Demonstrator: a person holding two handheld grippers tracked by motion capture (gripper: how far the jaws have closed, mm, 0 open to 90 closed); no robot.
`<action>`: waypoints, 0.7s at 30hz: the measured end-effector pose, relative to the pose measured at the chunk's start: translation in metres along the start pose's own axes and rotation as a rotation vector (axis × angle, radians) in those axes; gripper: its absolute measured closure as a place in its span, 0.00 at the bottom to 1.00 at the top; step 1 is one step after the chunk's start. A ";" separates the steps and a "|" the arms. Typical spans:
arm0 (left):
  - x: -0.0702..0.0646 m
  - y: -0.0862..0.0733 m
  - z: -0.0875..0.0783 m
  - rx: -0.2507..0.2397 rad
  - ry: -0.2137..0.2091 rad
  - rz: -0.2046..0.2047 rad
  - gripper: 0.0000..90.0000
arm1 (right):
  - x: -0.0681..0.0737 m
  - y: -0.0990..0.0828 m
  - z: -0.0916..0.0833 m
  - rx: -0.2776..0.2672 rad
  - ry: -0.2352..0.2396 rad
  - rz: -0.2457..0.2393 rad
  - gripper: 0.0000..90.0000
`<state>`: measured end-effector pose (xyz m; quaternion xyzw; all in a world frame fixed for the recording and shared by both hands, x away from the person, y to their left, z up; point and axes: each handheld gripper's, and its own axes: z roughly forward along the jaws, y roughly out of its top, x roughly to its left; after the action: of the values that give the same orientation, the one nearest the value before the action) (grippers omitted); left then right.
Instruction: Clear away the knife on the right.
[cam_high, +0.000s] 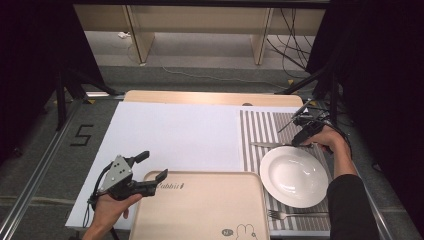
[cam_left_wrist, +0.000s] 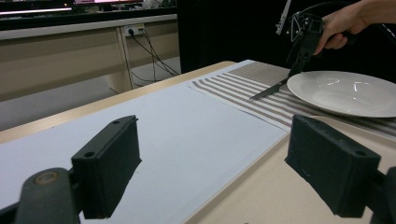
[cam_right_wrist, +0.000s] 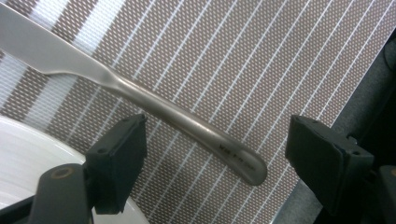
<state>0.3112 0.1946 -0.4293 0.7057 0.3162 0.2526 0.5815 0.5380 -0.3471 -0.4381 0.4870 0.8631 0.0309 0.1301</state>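
From the high view, the right gripper hangs over the handle end of a slim silver metal table knife, which lies flat on the brown-and-white striped woven placemat just beyond the rim of the round white ceramic plate. The knife's long axis runs across the table, blade tip pointing toward the person's left, handle to the right. A metal fork lies on the placemat nearer the person. The left gripper hovers at the far left corner of the pale beige tray, jaws spread with nothing between them.

In the left gripper view, the two blocky black jaws stand wide apart over the white sheet and the tray edge; farther off, the knife's blade juts out beside the glossy plate under the other gripper.

In the right gripper view, the smooth, rounded knife handle slants between the widely parted jaws, touching neither, its butt at lower right. The placemat shows a fine mesh weave.
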 end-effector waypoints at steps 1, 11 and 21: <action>0.000 0.000 0.000 0.000 0.000 0.000 0.18 | 0.000 0.000 0.000 0.000 0.000 0.000 0.24; 0.000 0.000 0.000 0.000 0.001 -0.001 0.18 | 0.000 -0.002 0.005 0.047 0.002 0.008 0.25; 0.000 0.000 0.000 0.000 0.001 0.000 0.18 | 0.001 0.002 0.010 0.072 -0.024 -0.016 0.27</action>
<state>0.3112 0.1945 -0.4293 0.7057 0.3167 0.2531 0.5811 0.5412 -0.3458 -0.4479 0.4848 0.8659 -0.0073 0.1231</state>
